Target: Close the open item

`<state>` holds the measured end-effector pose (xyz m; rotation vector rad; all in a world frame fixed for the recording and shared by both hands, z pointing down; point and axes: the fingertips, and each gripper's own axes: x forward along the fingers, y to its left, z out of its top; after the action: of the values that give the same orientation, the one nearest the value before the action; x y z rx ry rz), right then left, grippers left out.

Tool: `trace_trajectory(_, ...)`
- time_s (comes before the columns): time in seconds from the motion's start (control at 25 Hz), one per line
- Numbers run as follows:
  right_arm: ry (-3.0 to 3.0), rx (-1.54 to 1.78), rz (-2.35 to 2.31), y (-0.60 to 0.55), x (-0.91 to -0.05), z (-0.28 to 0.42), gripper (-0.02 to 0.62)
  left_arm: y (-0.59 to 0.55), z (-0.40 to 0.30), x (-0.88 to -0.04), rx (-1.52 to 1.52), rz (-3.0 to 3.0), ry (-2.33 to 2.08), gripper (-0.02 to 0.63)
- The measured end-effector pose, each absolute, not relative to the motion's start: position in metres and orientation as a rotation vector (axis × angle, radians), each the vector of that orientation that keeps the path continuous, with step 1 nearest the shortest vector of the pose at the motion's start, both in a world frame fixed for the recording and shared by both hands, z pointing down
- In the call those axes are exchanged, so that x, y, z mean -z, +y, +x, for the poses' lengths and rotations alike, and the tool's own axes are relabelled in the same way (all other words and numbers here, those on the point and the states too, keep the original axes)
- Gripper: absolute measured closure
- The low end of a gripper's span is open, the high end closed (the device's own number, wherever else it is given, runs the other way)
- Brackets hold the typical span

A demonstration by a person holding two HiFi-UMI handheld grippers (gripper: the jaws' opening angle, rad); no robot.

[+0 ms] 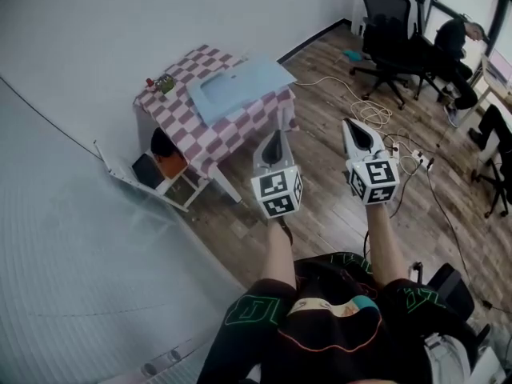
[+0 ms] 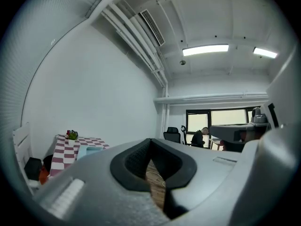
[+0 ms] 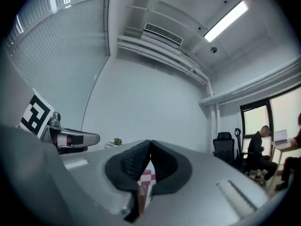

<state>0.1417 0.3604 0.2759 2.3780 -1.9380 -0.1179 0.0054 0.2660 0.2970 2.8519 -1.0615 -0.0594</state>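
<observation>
My left gripper (image 1: 277,134) and right gripper (image 1: 350,123) are out in front of me, each with its jaws pressed together on nothing. Ahead, by the wall, stands the cabinet (image 1: 144,131) under a checked cloth (image 1: 240,126), its door (image 1: 134,178) hanging open. Beyond is a chair (image 1: 386,30).

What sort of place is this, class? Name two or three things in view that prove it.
Most likely an office or workroom: black office chairs stand on a wooden floor, a person sits at the far end, and cables trail across the floor.
</observation>
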Motion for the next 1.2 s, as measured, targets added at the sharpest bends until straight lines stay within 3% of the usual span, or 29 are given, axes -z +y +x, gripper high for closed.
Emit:
trace_trajectory(0.8, -1.976, 0.033, 2.292, 0.321, -0.309, 0.129, 0.592, 0.212, -0.004, -0.337, 0.072, 2.762, -1.121, 0.597)
trace_trajectory(1.2, -2.084, -0.073, 2.213, 0.242, -0.344, 0.141, 0.592, 0.159, 0.010, -0.367, -0.023, 2.729, -1.170, 0.597)
